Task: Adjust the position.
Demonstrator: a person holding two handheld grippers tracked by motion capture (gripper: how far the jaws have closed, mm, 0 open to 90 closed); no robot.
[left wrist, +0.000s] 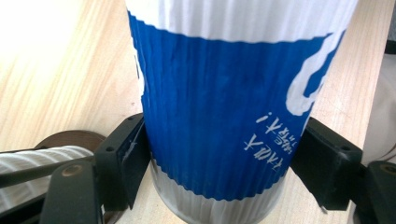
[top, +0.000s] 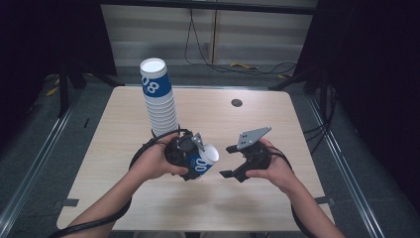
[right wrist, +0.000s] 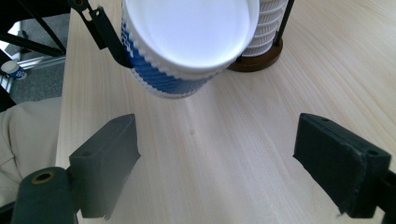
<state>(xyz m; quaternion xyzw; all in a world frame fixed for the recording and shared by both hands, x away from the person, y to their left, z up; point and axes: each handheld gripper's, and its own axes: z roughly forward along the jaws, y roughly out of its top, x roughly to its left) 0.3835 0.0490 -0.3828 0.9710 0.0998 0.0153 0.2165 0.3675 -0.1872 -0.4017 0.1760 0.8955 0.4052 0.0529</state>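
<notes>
- Blue and white ribbed paper makes the cup [top: 203, 161] that the left gripper [top: 195, 161] holds; its two black jaws are closed on the cup's sides, one on each side, low near the white base, as the left gripper view shows [left wrist: 224, 93].
- From the high view the cup is tilted, with its open white mouth turned to the right, toward the right gripper [top: 230, 161]. It is above the front middle of the table [top: 257, 208], not standing on it.
- From the right gripper view the white inside of the cup [right wrist: 187, 42] faces the camera, beyond the two jaws of that gripper.
- That right gripper has its jaws standing wide apart with nothing between them, and only the light wood of the table is under them. It is near the cup but not touching it.
- Behind the left hand [top: 153, 163] stands a tall stack of the same cups [top: 159, 96], leaning a little to the left, with a blue band and white figures on the top cup.
- The stack sits on a dark round base [right wrist: 257, 58], with thin black rods rising beside it.
- A small dark round spot [top: 236, 102] is in the table top further back, well apart from both grippers.
- Black cables run from both grippers along the person's forearms.
</notes>
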